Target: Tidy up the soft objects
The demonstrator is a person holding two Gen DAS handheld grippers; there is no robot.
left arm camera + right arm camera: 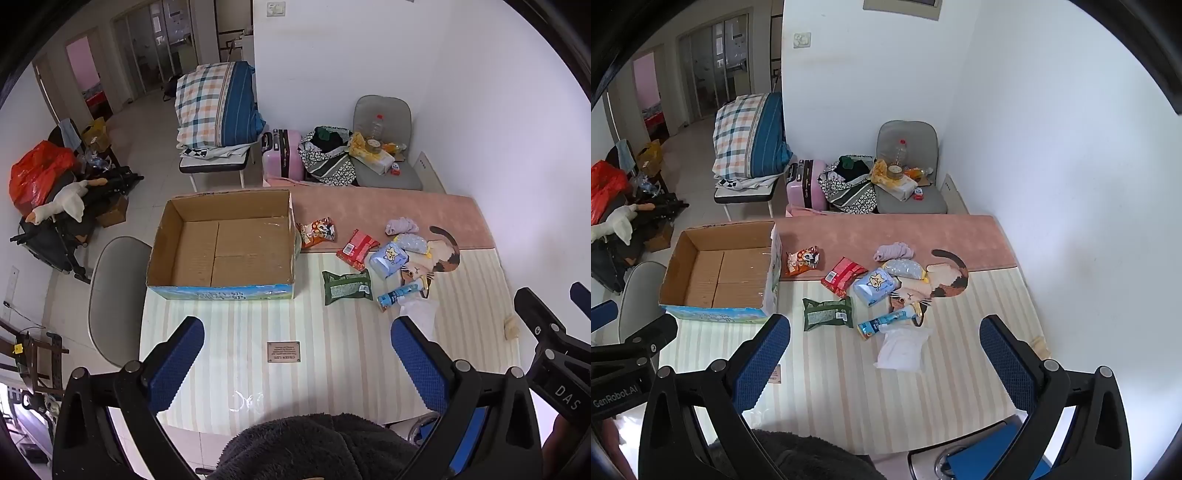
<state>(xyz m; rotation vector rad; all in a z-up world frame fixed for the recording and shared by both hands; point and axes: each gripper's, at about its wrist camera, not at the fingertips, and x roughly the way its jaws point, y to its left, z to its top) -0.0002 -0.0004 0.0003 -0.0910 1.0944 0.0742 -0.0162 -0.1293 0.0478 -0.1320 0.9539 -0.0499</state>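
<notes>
An open, empty cardboard box (225, 251) stands at the table's left; it also shows in the right wrist view (720, 273). To its right lie several soft packets: an orange snack bag (802, 260), a red packet (843, 277), a green packet (827, 314), a light blue cat-print pack (874, 287), a blue tube (886, 322), a white pouch (901, 349), a speckled pouch (905, 268) and a lilac cloth (893, 251). My left gripper (295, 362) is open and empty above the near table. My right gripper (882, 362) is open and empty, just short of the white pouch.
The table carries a striped mat (332, 332) and a pink mat (388, 210) with a cat-shaped mat (938, 284). A white wall (1071, 184) bounds the right side. A grey chair (114, 295) stands left of the table. A dark fleece garment (314, 446) lies at the near edge.
</notes>
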